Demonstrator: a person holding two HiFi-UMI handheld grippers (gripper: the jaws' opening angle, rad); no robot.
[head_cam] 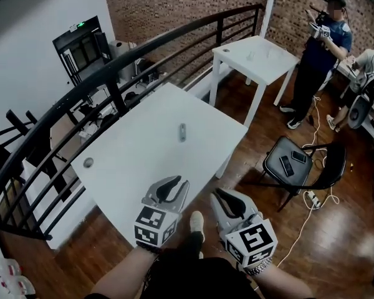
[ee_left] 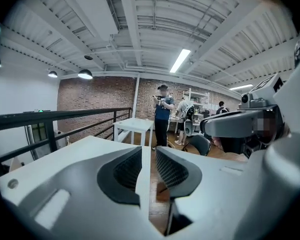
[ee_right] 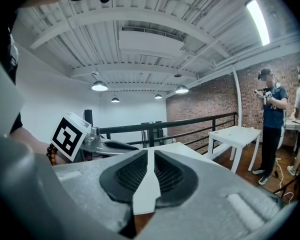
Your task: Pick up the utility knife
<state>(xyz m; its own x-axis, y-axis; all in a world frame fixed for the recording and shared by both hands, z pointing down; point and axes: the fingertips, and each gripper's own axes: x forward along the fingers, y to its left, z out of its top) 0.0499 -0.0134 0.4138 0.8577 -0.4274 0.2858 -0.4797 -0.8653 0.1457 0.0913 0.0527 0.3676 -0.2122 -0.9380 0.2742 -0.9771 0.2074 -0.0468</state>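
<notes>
We're hovering over white table (head_cam: 137, 167): left gripper (head_cam: 176, 182) narrowly apart, right gripper (head_cam: 220, 195) a bare slit, both empty; utility knife (head_cam: 182, 132) lying mid-table.

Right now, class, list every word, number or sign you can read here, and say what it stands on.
No word or number is readable.
The marker cube on the left gripper: square code pattern, no lettering.
The marker cube on the right gripper: the same.
The green sign: too small to read.
</notes>
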